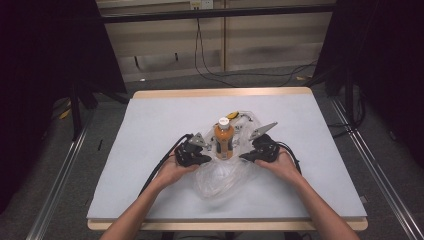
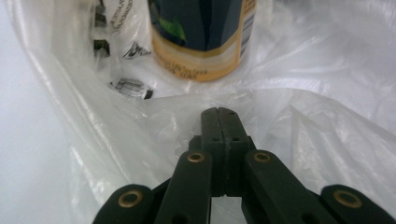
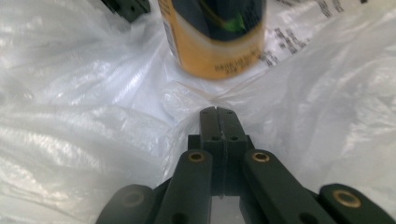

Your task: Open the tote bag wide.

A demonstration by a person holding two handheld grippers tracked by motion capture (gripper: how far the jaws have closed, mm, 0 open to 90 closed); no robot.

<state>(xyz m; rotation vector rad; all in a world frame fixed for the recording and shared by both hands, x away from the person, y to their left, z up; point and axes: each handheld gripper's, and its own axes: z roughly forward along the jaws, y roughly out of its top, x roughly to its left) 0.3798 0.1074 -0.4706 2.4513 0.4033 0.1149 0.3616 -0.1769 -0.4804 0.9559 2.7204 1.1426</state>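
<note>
Bottle (image 1: 224,139) upright in plastic bag (image 1: 220,177) (clear); both grippers pinching film.

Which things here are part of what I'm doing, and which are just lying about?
In the job:
- clear plastic bag, pinched on either side
- orange bottle with white cap, standing at the bag
- left gripper, fingers shut on the bag
- right gripper, fingers shut on the bag

Lying about:
- cables on the floor behind the table
</note>
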